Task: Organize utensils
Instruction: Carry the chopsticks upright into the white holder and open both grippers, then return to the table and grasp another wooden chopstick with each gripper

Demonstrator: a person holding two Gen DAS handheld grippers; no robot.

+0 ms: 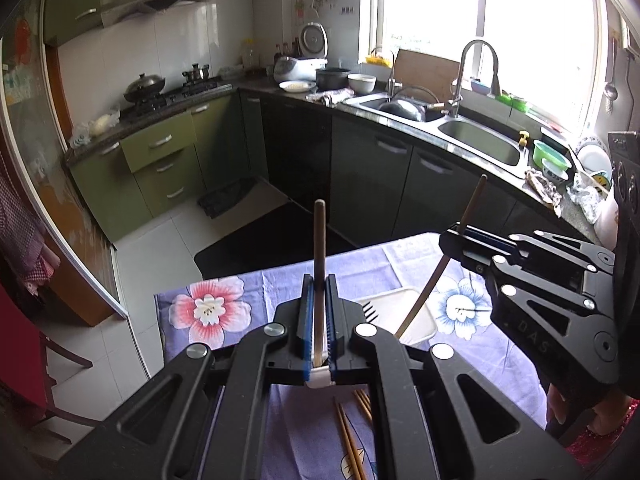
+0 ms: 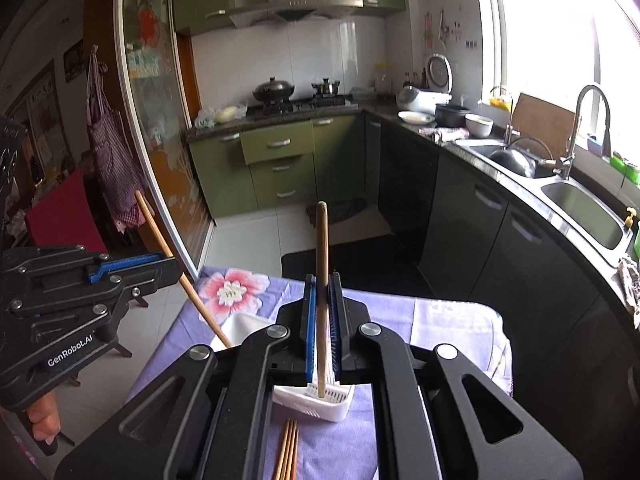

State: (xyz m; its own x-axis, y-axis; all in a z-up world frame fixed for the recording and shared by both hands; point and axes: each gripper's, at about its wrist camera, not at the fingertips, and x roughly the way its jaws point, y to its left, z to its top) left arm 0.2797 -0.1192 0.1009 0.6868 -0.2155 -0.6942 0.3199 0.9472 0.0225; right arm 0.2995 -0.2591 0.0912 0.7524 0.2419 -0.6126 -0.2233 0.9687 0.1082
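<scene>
My left gripper [image 1: 319, 280] is shut on a dark brown chopstick [image 1: 319, 236] that stands nearly upright. Its lower end reaches a white slotted holder [image 1: 404, 308] on the flowered purple tablecloth [image 1: 256, 280]. My right gripper [image 1: 452, 236] comes in from the right, shut on a second chopstick [image 1: 474, 200] that slants down into the holder. In the right wrist view, the right gripper [image 2: 322, 278] holds its chopstick [image 2: 322, 240] upright, tip in the holder's basket [image 2: 312, 402]. The left gripper [image 2: 176, 266] there grips a slanted chopstick [image 2: 150, 216]. Several loose chopsticks [image 1: 352, 440] [image 2: 286, 452] lie on the cloth close to me.
Beyond the table's far edge are a black floor mat [image 1: 256, 240] and dark cabinets. A counter with a sink [image 1: 480, 140] and dishes curves along the right. A glass sliding door [image 2: 160, 120] and a dark chair [image 1: 60, 360] stand at the left.
</scene>
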